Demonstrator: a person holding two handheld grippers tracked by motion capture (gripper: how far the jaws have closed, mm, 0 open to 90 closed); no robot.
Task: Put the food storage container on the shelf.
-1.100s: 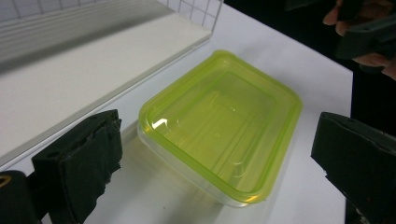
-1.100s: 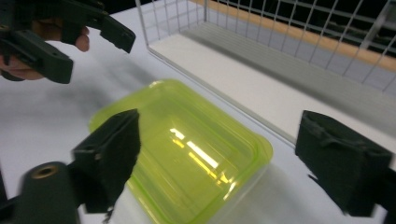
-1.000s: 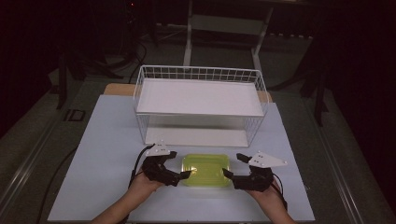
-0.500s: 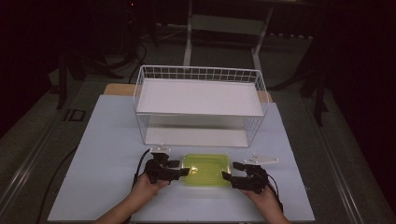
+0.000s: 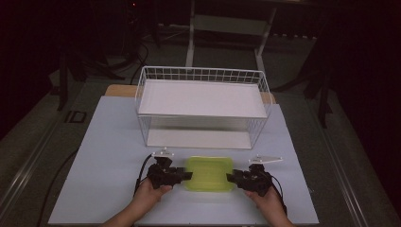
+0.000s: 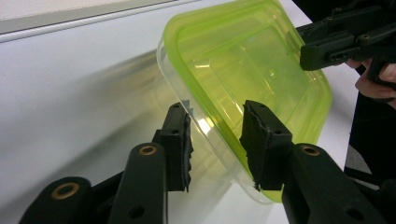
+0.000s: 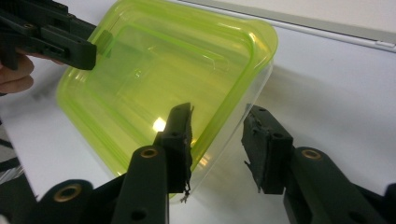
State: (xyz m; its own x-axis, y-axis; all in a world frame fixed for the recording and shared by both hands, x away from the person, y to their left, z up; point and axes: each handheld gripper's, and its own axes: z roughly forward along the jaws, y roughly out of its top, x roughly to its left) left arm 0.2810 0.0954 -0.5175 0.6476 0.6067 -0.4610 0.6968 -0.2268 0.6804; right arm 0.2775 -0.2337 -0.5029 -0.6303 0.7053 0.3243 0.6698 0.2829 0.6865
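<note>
A clear container with a yellow-green lid (image 5: 209, 173) lies flat on the white table near the front edge. My left gripper (image 5: 185, 175) is at its left end, my right gripper (image 5: 232, 177) at its right end. In the left gripper view the container's rim (image 6: 219, 135) passes between the open jaws of the left gripper (image 6: 215, 140); the right gripper (image 6: 345, 42) reaches the far end. In the right gripper view the open right gripper (image 7: 217, 140) straddles the lid's edge (image 7: 205, 140), and the left gripper (image 7: 46, 37) touches the opposite end.
A white wire basket (image 5: 203, 74) with a white shelf inside stands behind the container at mid-table. The white table sheet (image 5: 104, 156) has bare room at left and right. Dark floor and stand legs surround the table.
Both grippers have dropped lower and closed in on the container's two ends. The container has stayed in place.
</note>
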